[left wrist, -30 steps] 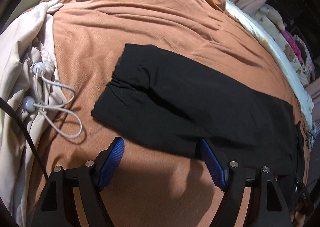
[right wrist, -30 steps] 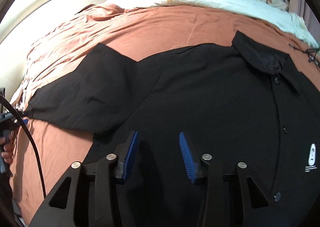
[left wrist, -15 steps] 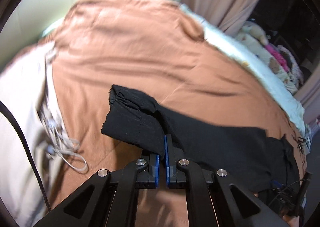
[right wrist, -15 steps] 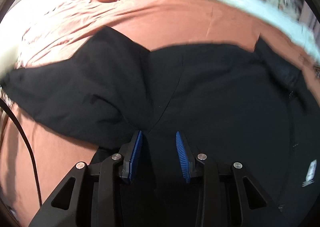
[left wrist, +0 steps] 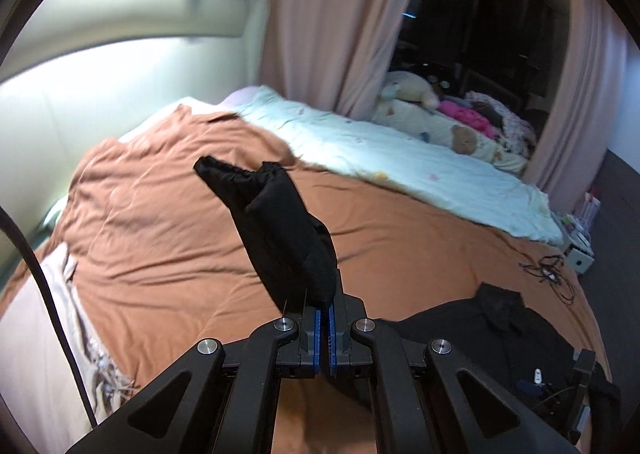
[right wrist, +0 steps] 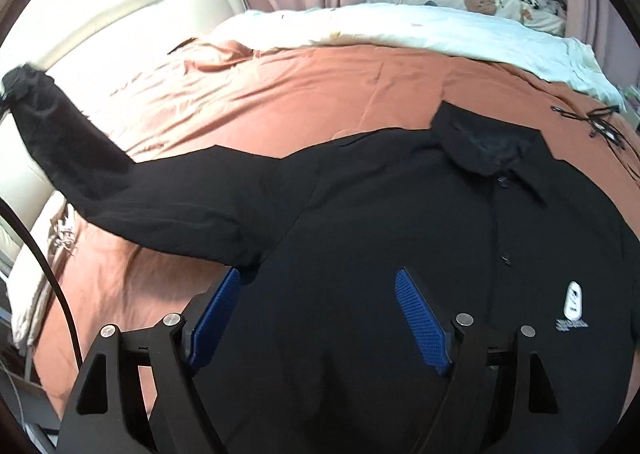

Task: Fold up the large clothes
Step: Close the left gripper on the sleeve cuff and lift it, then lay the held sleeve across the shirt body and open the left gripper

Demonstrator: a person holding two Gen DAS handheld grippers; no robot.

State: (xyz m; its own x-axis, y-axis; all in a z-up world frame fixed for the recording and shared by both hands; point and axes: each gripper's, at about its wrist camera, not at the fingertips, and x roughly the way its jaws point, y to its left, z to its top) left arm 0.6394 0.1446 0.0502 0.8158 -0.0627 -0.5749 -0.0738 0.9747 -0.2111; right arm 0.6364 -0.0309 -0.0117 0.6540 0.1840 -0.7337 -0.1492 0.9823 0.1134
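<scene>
A bed with a rust-orange cotton cover point(right wrist: 304, 94) carries a black button-front collared shirt point(right wrist: 400, 222) spread flat near its near edge, its lower hem cut off by the frame. The shirt's black sleeve point(left wrist: 280, 222) is lifted clear of the bed, pinched in the left hand-held gripper point(left wrist: 323, 324), whose blue pads are pressed together on the cloth. The right hand-held gripper point(right wrist: 320, 318) has just been opening and stands spread over the shirt's body, though whether its tips touch the fabric is hard to tell.

L wrist cam raised over bed point(left wrist: 168, 222), R cam close above shirt point(right wrist: 360, 214), both share sleeve point(left wrist: 280, 222)
</scene>
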